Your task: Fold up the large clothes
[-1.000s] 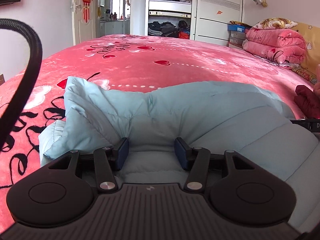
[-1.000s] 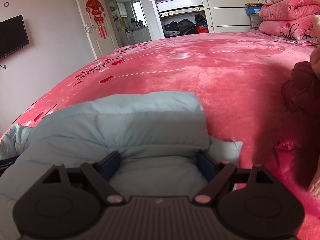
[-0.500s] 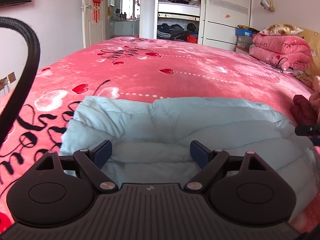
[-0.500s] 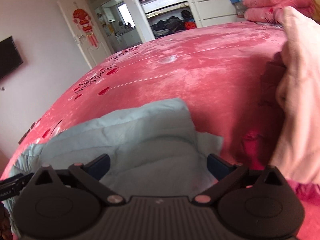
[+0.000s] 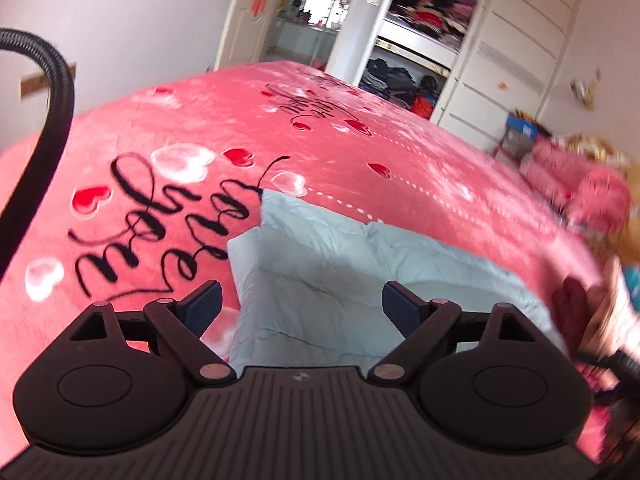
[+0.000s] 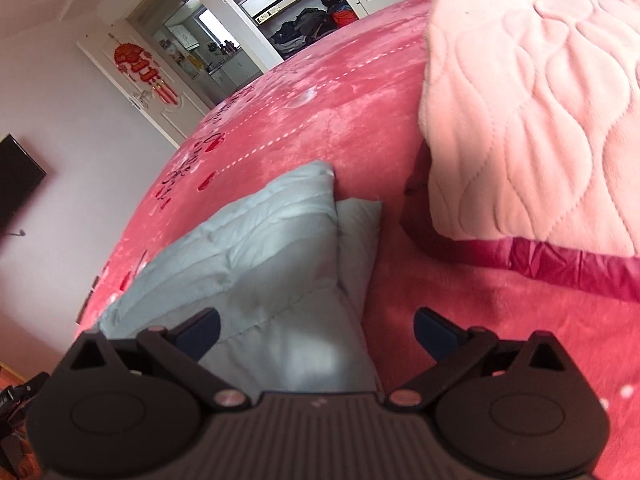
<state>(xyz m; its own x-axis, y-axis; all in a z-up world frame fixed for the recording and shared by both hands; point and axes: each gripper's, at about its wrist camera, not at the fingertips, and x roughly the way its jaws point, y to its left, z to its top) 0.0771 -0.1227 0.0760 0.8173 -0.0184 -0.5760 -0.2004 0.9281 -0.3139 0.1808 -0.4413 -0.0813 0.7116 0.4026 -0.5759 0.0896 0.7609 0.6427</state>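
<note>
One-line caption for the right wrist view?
Open right gripper above the folded light-blue padded jacket on a red bedspread, pink quilted garment alongside.

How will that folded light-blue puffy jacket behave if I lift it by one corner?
The light-blue jacket looks puffy and quilted, so probably light and floppy; the layers would likely unfold. Its smooth shell may slip from the tongs.

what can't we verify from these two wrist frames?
- Near edge of the light blue padded garment: both views, hidden under each gripper body.
- Dark red garment: right wrist view, mostly covered by the pale pink quilted fabric; type unclear.
- Right side of the left wrist view: motion-blurred, pink bedding stack indistinct.
- Contact: left gripper and right gripper jaws open; height above the garment unreadable.
</note>
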